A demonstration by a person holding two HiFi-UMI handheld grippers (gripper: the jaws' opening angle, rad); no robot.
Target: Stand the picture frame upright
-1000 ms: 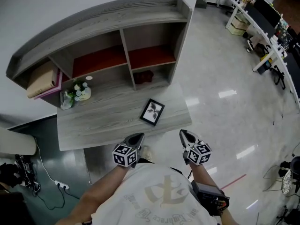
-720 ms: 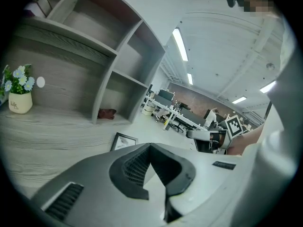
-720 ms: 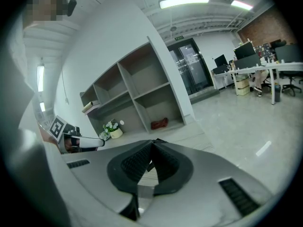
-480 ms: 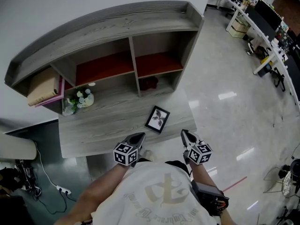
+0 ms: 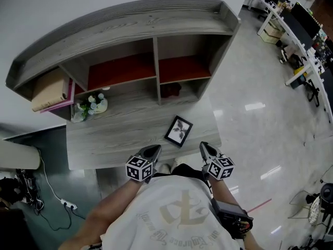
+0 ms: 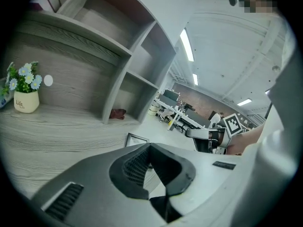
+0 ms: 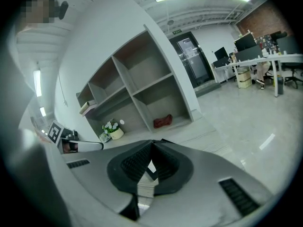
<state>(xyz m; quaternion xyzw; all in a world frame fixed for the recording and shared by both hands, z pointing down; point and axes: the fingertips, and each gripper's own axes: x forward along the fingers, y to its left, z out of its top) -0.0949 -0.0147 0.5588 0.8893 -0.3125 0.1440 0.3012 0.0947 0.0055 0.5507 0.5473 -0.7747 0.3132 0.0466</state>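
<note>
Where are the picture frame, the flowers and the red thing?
picture frame (image 5: 178,131), head view, middle of its picture.
flowers (image 5: 89,102), head view, on the white blooms.
red thing (image 5: 170,90), head view, its middle.

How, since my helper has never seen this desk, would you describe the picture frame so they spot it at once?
Find the grey wooden desk with the shelf unit on its back edge. Near its front right corner lies the picture frame, flat. It is the only black-edged rectangle; the flower pot stands far left.
</note>
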